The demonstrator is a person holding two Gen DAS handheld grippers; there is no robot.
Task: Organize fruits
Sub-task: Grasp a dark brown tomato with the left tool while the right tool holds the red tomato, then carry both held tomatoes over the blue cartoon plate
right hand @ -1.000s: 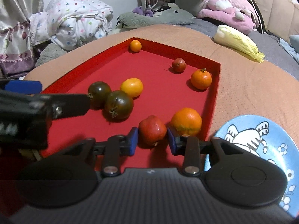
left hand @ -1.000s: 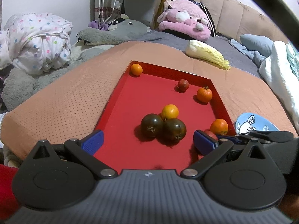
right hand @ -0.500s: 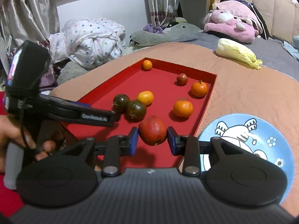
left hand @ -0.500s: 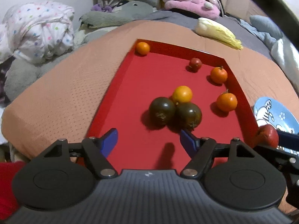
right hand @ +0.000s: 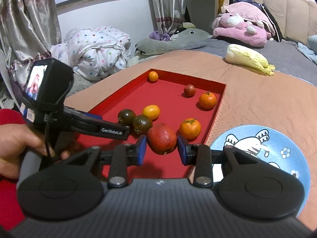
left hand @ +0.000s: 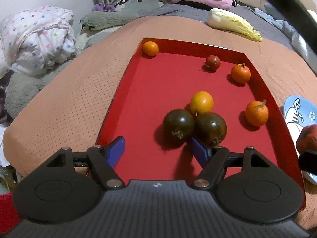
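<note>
A red tray [left hand: 126,73] [right hand: 218,107] lies on the orange table. In it are two dark tomatoes [left hand: 178,126] [left hand: 211,128], a yellow fruit [left hand: 201,103], three oranges [left hand: 256,113] [left hand: 240,73] [left hand: 150,48] and a small red fruit [left hand: 212,62]. My left gripper [left hand: 158,152] is open and empty, low over the tray's near end, just in front of the dark tomatoes. My right gripper [right hand: 162,148] is shut on a large red fruit [right hand: 162,138] and holds it above the tray's near right corner, beside the blue cartoon plate [right hand: 263,144].
A napa cabbage [right hand: 249,59] lies on the table's far right. Plush toys [right hand: 241,27] and a dotted quilt [right hand: 95,49] lie on the bed behind. The hand and left gripper body [right hand: 49,99] stand at the tray's left in the right wrist view.
My right gripper has lifted the red fruit out of the tray and carried it back toward the plate. My left gripper has moved forward to the dark tomatoes.
</note>
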